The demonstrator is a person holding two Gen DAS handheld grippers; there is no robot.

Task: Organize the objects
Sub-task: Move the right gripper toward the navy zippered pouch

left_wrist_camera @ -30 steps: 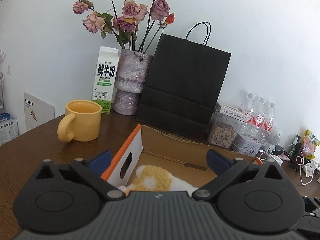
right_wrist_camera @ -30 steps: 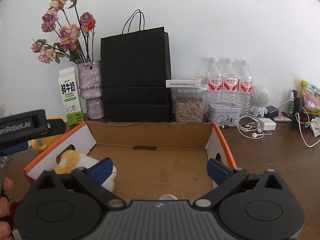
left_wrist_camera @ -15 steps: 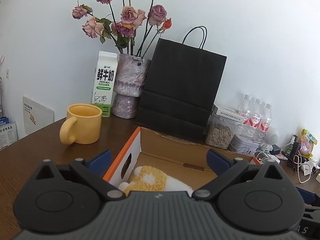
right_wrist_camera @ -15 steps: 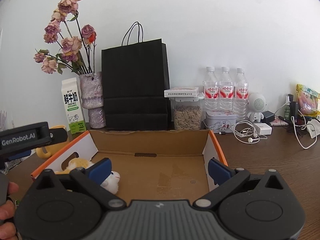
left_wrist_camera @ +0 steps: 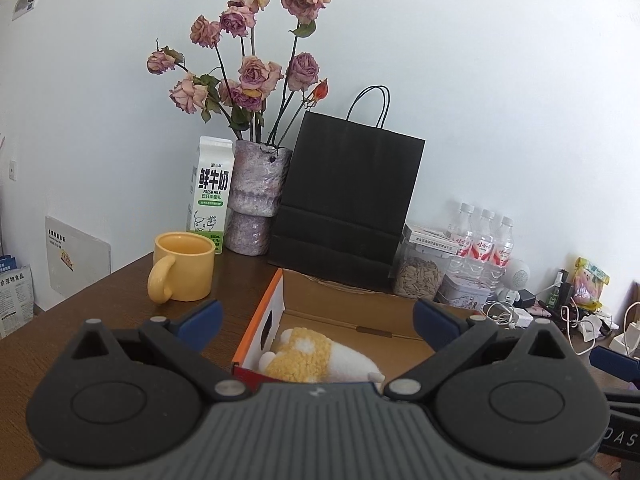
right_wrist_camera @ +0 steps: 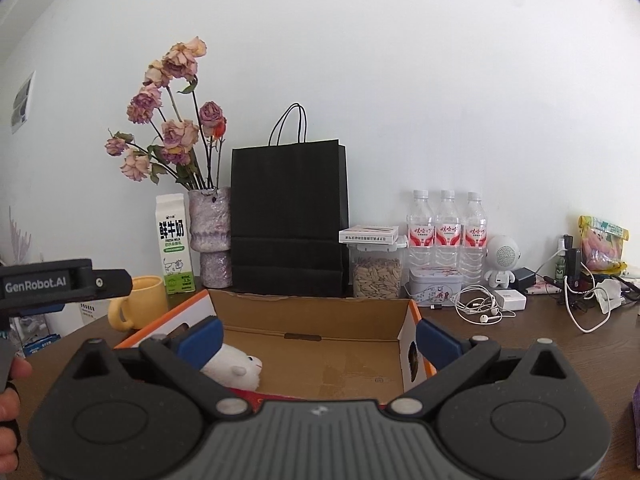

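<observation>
Holding: nothing in either gripper.
Left gripper (left_wrist_camera: 316,316): jaws spread wide, raised above the near left end of the box.
Right gripper (right_wrist_camera: 318,338): jaws spread wide, empty, facing the box.
Cardboard box (right_wrist_camera: 320,314): open, orange-edged, on the brown worktop (left_wrist_camera: 100,312).
Plush toy (left_wrist_camera: 316,356): yellow and white, lying inside the box at its left end; its lower part is hidden, probably resting on the floor.
Yellow mug (left_wrist_camera: 182,266): left of the box, apart.
Black paper bag (right_wrist_camera: 288,220): upright behind the box.
</observation>
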